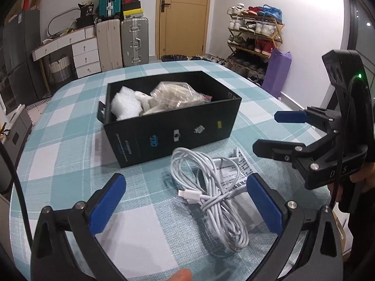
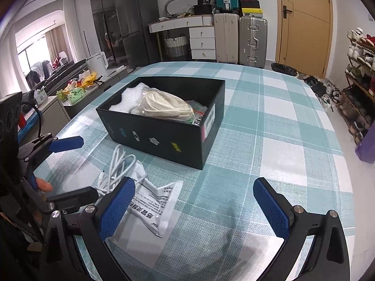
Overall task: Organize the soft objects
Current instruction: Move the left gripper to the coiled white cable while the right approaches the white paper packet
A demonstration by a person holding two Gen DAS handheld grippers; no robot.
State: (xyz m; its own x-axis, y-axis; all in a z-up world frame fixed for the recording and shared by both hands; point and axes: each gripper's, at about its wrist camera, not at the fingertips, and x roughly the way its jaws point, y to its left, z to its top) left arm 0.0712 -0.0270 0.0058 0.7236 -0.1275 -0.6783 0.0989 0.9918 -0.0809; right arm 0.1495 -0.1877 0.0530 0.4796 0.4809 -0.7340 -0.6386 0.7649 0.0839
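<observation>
While both tools [image 1: 187, 205] [image 2: 194, 207] gape empty, a coiled white cable [image 1: 211, 194] whole only leftward.

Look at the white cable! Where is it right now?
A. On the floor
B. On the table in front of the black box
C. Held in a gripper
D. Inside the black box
B: the white cable lies coiled on the checked tablecloth, partly on a white printed packet, in front of the black box, with both grippers open and empty.
</observation>
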